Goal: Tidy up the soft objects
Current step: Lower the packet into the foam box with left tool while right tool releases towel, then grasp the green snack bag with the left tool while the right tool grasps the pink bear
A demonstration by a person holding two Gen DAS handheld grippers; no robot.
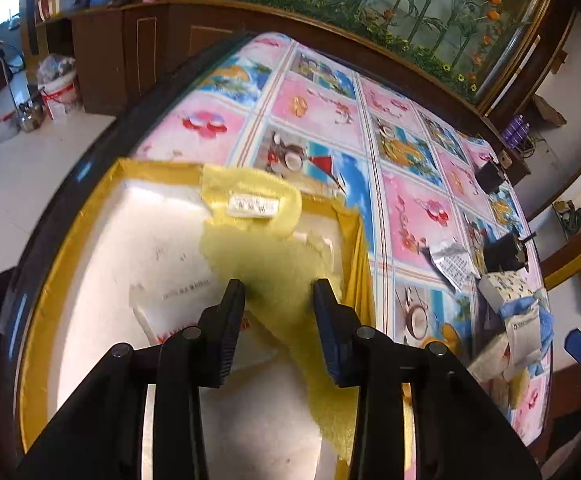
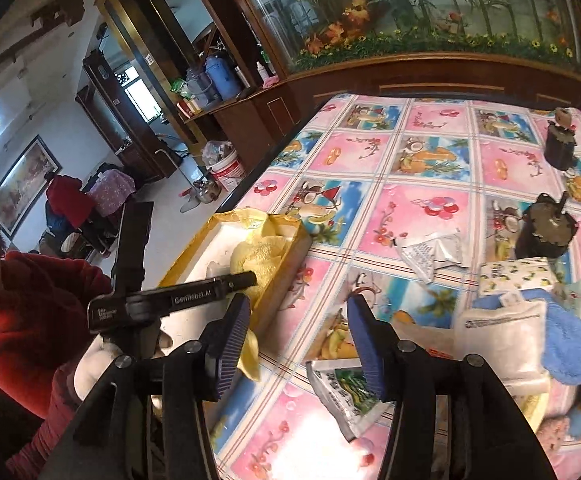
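A yellow towel (image 1: 266,256) with a white label lies in a gold-rimmed box (image 1: 70,240) with a white lining, at the table's left edge. My left gripper (image 1: 278,292) is open just above the box, and its fingers straddle the towel without closing on it. In the right wrist view the same box (image 2: 290,256) holds the towel (image 2: 258,260), with the left gripper (image 2: 250,278) over it. My right gripper (image 2: 298,308) is open and empty above the tablecloth. A blue towel (image 2: 570,344) and a white pillow pack (image 2: 498,336) lie at its right.
The table (image 2: 430,208) wears a pink and blue patterned cloth. On it lie a silver sachet (image 2: 430,256), a printed packet (image 2: 346,396), a lemon-print tissue pack (image 2: 518,274) and two dark jars (image 2: 546,228). A wooden cabinet stands behind, and a person in red is at the left.
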